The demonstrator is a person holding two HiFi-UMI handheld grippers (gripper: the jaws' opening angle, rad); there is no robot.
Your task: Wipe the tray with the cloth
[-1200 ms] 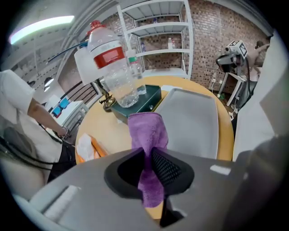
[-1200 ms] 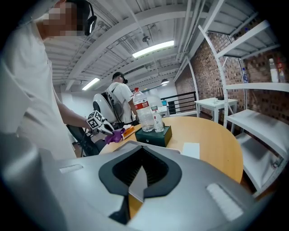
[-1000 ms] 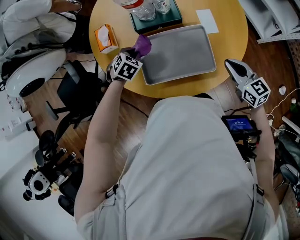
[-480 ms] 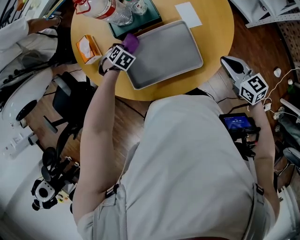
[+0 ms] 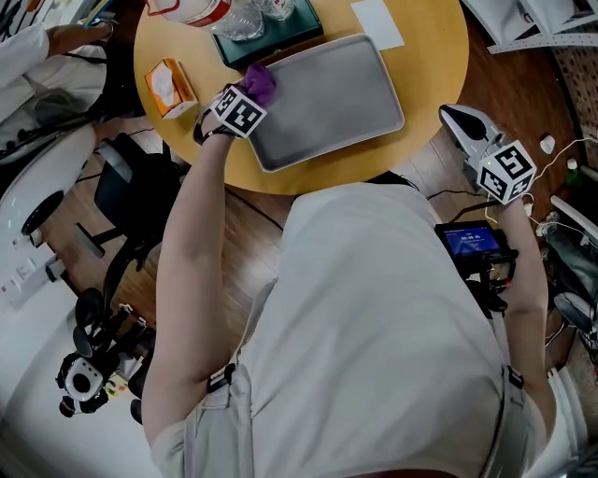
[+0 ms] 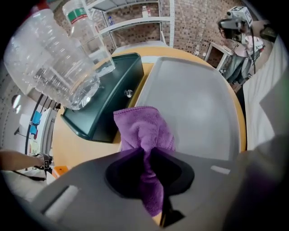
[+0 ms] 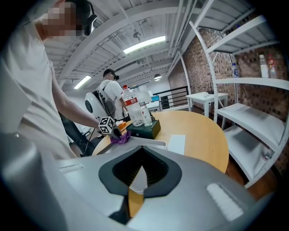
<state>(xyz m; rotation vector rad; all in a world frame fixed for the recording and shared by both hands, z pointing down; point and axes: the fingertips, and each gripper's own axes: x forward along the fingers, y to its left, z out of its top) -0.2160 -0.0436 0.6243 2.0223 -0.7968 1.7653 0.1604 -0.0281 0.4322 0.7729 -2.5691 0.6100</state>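
A grey rectangular tray [image 5: 341, 89] lies on the round yellow table [image 5: 434, 65]. My left gripper [image 5: 250, 95] is shut on a purple cloth [image 5: 260, 84], which rests on the tray's far left corner. In the left gripper view the cloth [image 6: 142, 128] bunches out from between the jaws onto the tray [image 6: 194, 99]. My right gripper [image 5: 460, 121] hangs off the table's right edge, away from the tray, shut with nothing in it. The right gripper view looks across the table at the tray's rim [image 7: 151, 143] from behind that gripper [image 7: 141, 180].
A dark green box [image 5: 271, 37] with clear plastic bottles [image 6: 54, 58] stands just beyond the tray's far left end. An orange tissue pack [image 5: 166, 84] lies left of it. A white paper [image 5: 378, 21] lies at the far side. Another person [image 7: 110, 97] stands behind the table.
The head view has swung a little. The left gripper keeps the cloth at the tray's far left corner, with little shift over it. The right gripper has stayed where it was.
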